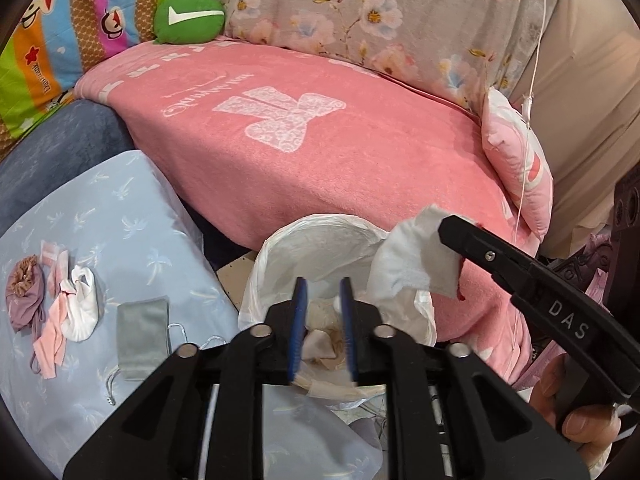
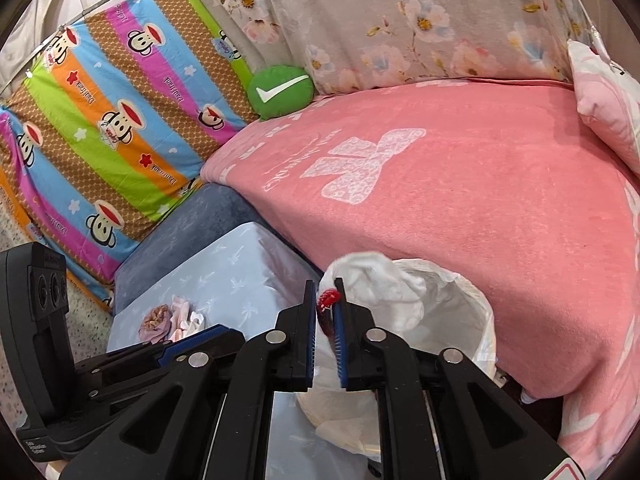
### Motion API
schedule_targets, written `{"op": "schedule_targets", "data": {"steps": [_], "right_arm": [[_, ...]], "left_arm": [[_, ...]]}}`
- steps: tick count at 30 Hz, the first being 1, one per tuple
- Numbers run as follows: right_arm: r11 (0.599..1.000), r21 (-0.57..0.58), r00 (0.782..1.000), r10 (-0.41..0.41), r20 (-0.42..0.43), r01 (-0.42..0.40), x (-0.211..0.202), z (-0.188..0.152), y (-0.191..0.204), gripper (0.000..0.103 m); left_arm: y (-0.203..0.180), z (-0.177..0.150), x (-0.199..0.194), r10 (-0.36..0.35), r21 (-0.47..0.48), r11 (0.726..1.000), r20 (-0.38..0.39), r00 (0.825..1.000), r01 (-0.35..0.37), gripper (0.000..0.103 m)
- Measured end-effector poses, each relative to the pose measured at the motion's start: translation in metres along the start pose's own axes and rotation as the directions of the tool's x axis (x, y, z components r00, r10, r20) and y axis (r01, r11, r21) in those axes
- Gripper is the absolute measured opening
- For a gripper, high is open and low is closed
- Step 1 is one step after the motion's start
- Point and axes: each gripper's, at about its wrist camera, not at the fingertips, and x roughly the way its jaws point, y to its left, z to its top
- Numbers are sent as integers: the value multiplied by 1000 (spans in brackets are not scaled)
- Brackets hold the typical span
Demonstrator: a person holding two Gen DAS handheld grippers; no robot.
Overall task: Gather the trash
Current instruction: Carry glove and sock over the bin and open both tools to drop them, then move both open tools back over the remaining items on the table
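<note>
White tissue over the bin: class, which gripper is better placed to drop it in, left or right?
Right. The right gripper has the white tissue between its fingers, just above the bag-lined bin. The left gripper is open and empty over the bin.

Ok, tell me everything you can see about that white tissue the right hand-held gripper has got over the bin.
The white tissue is soft, crumpled paper with quilted-looking folds and a greyish flap on one side. Dark red marks show where the right hand-held gripper has it, and a fuzzy red bit sits at the fingertips there. It hangs above the open mouth of the bin bag, a thin white plastic liner with other crumpled paper inside. Behind it lies the pink blanket.
</note>
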Motion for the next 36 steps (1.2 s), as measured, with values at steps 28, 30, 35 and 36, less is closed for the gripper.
{"op": "schedule_targets", "data": {"steps": [28,30,35,36], "right_arm": [[992,-97,993,64,-102,-74,34,-23,64,48],[991,-109,991,70,-114,-83,38,-25,71,48],[985,-136,986,84,-144,-104,48,-32,91,48],[984,-141,985,86,-151,-107,50,-33,93,49]], "left_arm": [[82,-23,-28,159,-177,972,29,987,-151,62],[90,-25,-31,166,-193,968,28,986,-157,63],[113,-32,-38,191,-242,954,26,981,-179,64],[116,-34,-39,194,-249,951,25,981,-182,66]]}}
